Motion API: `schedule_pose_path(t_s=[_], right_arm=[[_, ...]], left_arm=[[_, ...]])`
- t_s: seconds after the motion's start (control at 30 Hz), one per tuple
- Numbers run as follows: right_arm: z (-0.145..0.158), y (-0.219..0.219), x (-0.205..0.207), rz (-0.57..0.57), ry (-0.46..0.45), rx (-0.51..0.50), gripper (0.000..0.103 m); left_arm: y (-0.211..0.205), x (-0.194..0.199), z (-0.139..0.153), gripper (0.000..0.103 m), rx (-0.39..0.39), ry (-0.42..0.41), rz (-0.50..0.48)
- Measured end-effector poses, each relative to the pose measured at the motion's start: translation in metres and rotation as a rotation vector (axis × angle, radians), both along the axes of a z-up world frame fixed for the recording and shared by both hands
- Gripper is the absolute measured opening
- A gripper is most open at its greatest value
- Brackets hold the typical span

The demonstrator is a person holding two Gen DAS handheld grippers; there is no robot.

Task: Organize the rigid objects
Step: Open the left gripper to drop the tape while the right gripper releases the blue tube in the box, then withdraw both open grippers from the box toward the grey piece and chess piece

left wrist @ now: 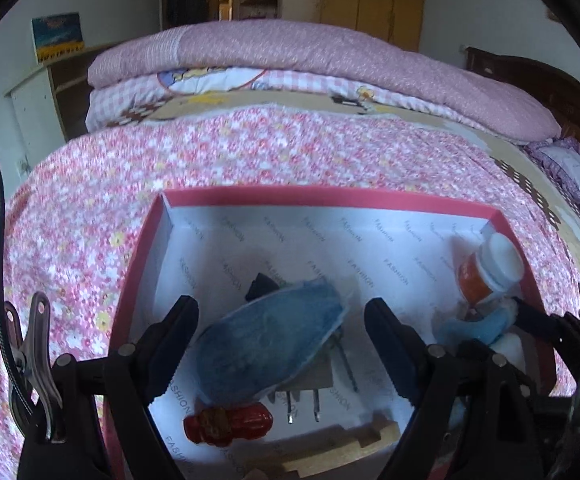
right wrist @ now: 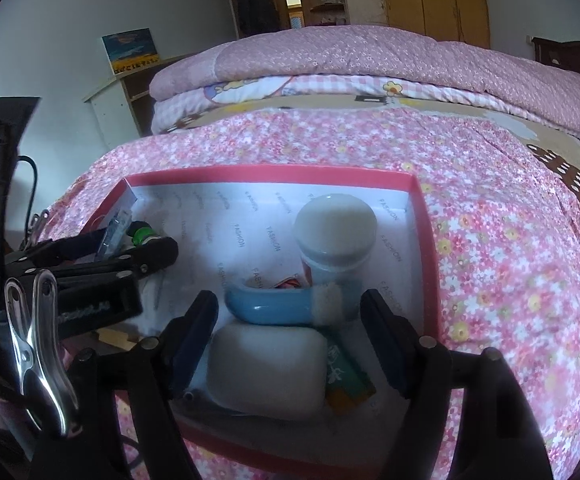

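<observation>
A pink box (left wrist: 146,264) with a white printed lining lies on the bed and holds the objects. My left gripper (left wrist: 281,306) hangs open over a blue felt-like piece (left wrist: 266,344), its pads clear of it. Below that lie a red toy (left wrist: 228,424), a plug (left wrist: 302,400) and a stepped wooden block (left wrist: 346,446). An orange bottle (left wrist: 478,276) stands at the right wall. My right gripper (right wrist: 289,298) is open above a blue-handled brush (right wrist: 266,310) and a white case (right wrist: 266,372), beside a white-lidded jar (right wrist: 334,232).
A green packet (right wrist: 348,380) lies by the white case. Floral bedding (right wrist: 510,260) surrounds the box, with folded quilts (right wrist: 370,64) behind it. A white shelf unit (right wrist: 110,112) stands against the wall at left. One finger (right wrist: 158,250) of my left gripper shows over the box's left side.
</observation>
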State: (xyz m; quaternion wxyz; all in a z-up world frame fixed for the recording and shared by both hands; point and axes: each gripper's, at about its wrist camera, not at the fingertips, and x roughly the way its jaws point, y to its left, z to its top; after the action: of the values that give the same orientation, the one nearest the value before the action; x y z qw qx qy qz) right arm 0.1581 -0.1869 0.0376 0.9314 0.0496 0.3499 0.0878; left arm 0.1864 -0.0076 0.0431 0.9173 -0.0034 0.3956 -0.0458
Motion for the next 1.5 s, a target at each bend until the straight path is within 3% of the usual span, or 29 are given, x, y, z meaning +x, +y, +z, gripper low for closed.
schedule_pose_path(t_s=[0.43, 0.57, 0.7, 1.5], right_arm=[[0.013, -0.001, -0.017, 0.004, -0.032, 0.055, 0.088], [0.018, 0.000, -0.025, 0.016, -0.048, 0.062, 0.095], [0.020, 0.000, -0.033, 0.020, -0.054, 0.069, 0.095], [0.022, -0.003, -0.082, 0.036, -0.051, 0.120, 0.095]], left_arm=[[0.002, -0.021, 0.017, 0.088, -0.007, -0.045, -0.011], [-0.002, -0.032, 0.023, 0.088, 0.000, -0.058, -0.031], [-0.005, -0.042, 0.027, 0.088, 0.014, -0.070, -0.035], [0.002, -0.091, 0.025, 0.088, -0.081, -0.040, -0.040]])
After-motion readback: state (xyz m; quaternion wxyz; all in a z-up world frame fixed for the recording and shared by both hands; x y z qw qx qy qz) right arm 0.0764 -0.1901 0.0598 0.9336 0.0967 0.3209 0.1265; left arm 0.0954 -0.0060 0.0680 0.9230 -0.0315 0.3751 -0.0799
